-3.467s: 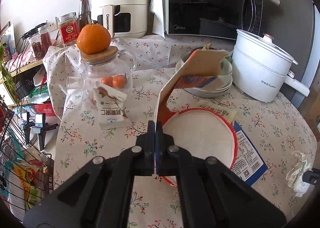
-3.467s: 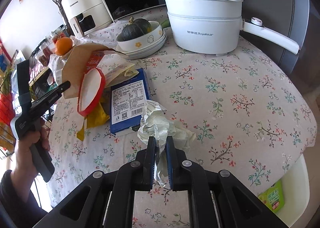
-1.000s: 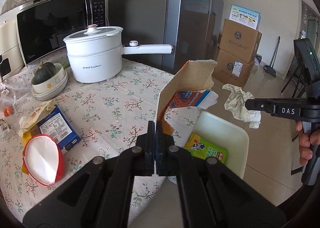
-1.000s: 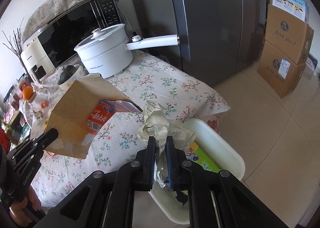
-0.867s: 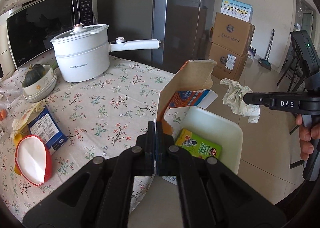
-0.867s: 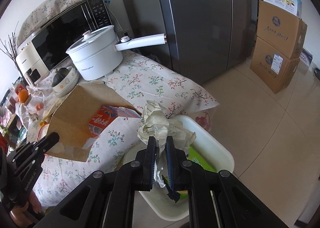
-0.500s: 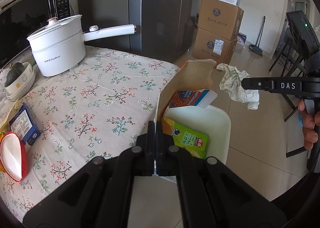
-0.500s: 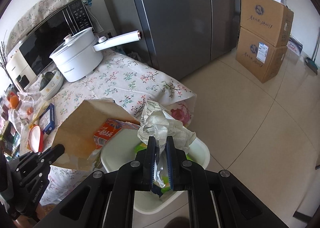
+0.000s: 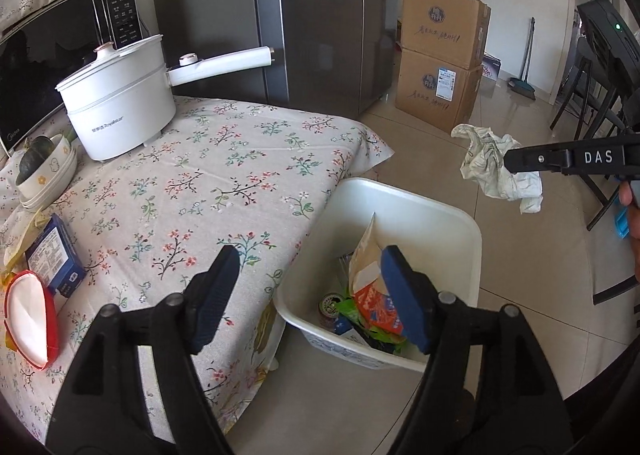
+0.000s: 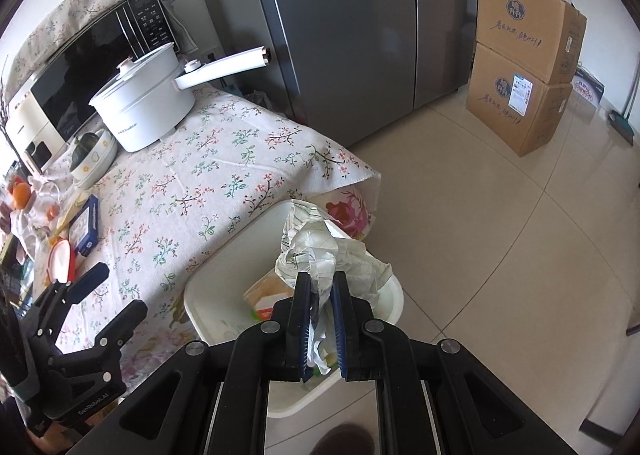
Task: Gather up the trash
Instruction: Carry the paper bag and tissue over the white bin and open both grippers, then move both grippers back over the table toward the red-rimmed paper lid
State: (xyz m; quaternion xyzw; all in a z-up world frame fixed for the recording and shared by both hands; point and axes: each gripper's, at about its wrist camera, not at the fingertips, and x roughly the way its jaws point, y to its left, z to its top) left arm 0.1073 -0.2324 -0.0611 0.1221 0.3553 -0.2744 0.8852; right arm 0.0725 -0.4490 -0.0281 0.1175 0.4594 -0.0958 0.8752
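My left gripper (image 9: 308, 295) has just been opening and its jaws now stand wide with nothing between the pads; the torn carton (image 9: 370, 279) it carried sits in the white bin (image 9: 440, 215), leaning up among a can and bright wrappers. My right gripper (image 10: 321, 315) is clamped narrow on the crumpled paper wad (image 10: 320, 251), which bulges out past the fingertips and hangs above the bin's rim (image 10: 208, 295). From the left wrist view the wad (image 9: 496, 167) looks to sit over the far edge of the bin rather than its middle, so I judge the step in hand is the second drop, and I'd want to ease the right gripper inward over the open mouth before letting go. The wad is light and springy, so I reckon it could drift or bounce off the carton; lower it close to the contents, then spread the jaws fully so no fold snags on a pad. The bin stands on the tiled floor just beside the corner of the table with the floral tablecloth (image 9: 224, 175). More trash is waiting back there: a blue packet (image 9: 52, 255) and a red-rimmed lid (image 9: 28, 319) near the left edge. Beyond them are the white pot (image 9: 120, 111) and a bowl with a dark squash (image 9: 40, 163), which I take to be no trash at all. Cardboard boxes (image 10: 524, 67) stand well apart by the fridge.
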